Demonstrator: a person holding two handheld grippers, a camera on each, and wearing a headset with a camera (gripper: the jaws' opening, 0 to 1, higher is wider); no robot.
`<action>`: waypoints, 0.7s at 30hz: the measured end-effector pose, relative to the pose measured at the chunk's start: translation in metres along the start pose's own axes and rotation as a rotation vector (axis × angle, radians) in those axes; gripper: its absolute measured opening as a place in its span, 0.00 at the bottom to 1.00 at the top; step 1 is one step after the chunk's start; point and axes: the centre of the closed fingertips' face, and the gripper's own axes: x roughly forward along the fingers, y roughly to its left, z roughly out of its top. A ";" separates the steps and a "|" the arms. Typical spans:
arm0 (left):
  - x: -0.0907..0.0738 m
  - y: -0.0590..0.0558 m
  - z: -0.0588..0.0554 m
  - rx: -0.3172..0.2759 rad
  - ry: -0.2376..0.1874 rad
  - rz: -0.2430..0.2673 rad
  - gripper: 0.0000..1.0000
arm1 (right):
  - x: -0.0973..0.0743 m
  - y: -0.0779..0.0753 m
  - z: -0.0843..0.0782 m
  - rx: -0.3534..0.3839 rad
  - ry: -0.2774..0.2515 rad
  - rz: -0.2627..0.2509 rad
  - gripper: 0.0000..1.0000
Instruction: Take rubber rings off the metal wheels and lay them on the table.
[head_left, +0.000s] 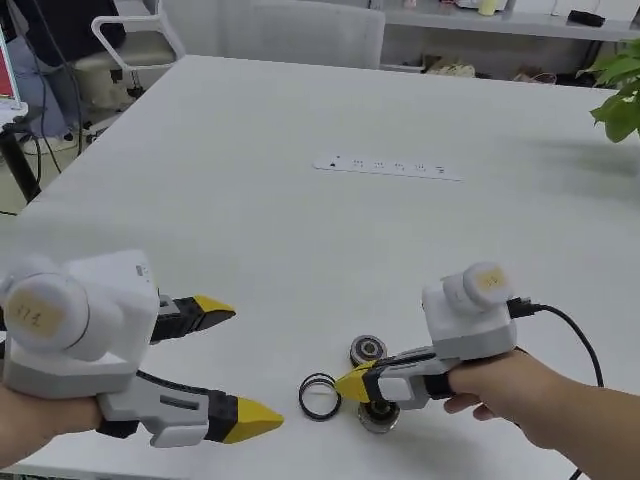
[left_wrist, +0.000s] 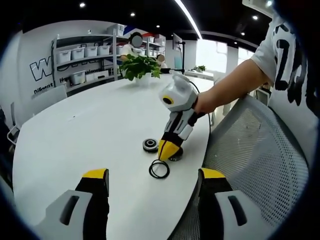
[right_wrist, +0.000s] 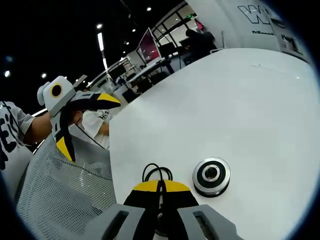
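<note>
Much open table (head_left: 300, 120) beyond rings (head_left: 318, 397) nr edge.

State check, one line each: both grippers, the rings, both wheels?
left gripper: open wide, empty.
right gripper: shut, tips over near wheel.
loose rubber rings: overlapping, flat on table.
far wheel: flat on table, untouched.
near wheel: under right gripper, partly hidden.

Left hand-held gripper (head_left: 238, 365), white and grey body, black jaws with yellow tips: jaws spread wide apart, pointing right; held from behind by the left hand (head_left: 30, 425). Right hand-held gripper (head_left: 350, 383), same make: jaws pressed together, tips angled down and left; right hand (head_left: 490, 385) wrapped round its grip, forearm (head_left: 590, 420) bare.
</note>
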 end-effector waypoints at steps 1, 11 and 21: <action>0.000 0.000 0.000 0.000 0.001 0.000 0.70 | 0.000 0.000 0.000 -0.001 -0.001 -0.002 0.00; 0.001 0.000 -0.003 -0.001 0.011 -0.004 0.70 | 0.002 -0.002 0.000 -0.012 0.006 -0.010 0.00; 0.001 0.001 -0.004 -0.003 0.020 -0.006 0.70 | 0.003 -0.001 -0.002 -0.080 0.028 -0.022 0.04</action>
